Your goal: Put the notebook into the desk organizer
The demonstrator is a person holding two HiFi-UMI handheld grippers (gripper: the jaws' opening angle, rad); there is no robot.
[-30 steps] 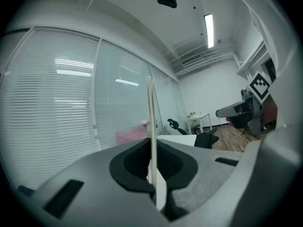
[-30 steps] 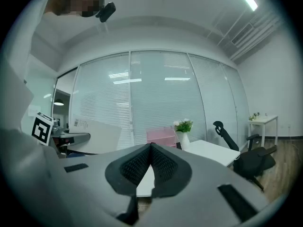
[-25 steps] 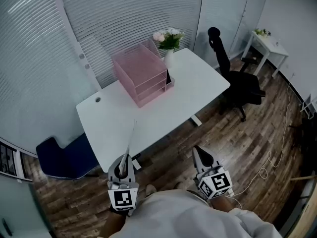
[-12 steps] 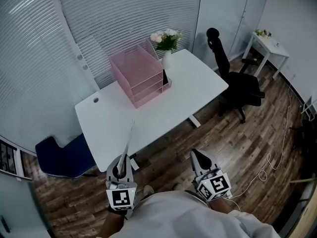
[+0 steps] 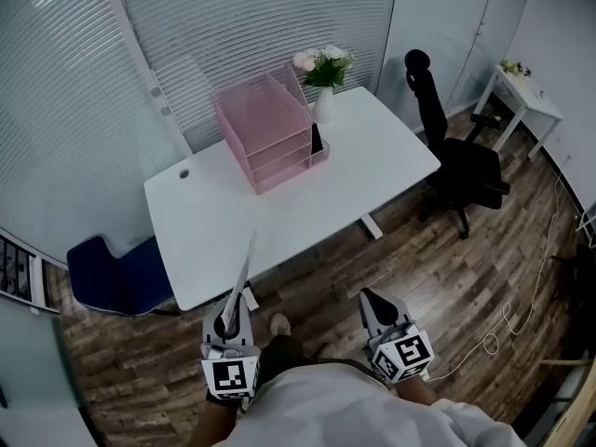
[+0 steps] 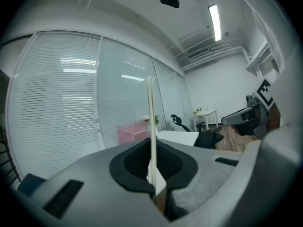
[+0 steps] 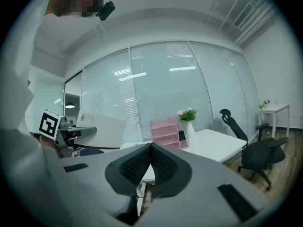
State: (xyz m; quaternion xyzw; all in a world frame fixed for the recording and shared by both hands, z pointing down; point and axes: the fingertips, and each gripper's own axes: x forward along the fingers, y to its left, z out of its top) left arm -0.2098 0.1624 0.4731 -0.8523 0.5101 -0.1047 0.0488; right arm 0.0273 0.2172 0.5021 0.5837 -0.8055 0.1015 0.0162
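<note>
A thin white notebook [image 5: 241,280] stands edge-on in my left gripper [image 5: 230,318], whose jaws are shut on its lower edge. In the left gripper view the notebook [image 6: 151,122] rises as a narrow pale strip out of the closed pads. The right gripper view shows its flat cover [image 7: 102,126] at the left. My right gripper [image 5: 372,302] is shut with nothing in it, its pads meeting in the right gripper view [image 7: 150,148]. The pink desk organizer [image 5: 265,130] stands at the back of the white desk [image 5: 279,208], well ahead of both grippers.
A white vase of flowers [image 5: 323,74] and a small dark object [image 5: 318,140] stand right of the organizer. A black office chair [image 5: 458,161] is right of the desk, a blue chair [image 5: 116,279] at its left. A small white table [image 5: 531,96] stands far right. Cable [image 5: 507,301] lies on the wood floor.
The head view has swung a little, so the desk sits slightly further right in the picture. Both grippers keep their places and the notebook stays gripped.
</note>
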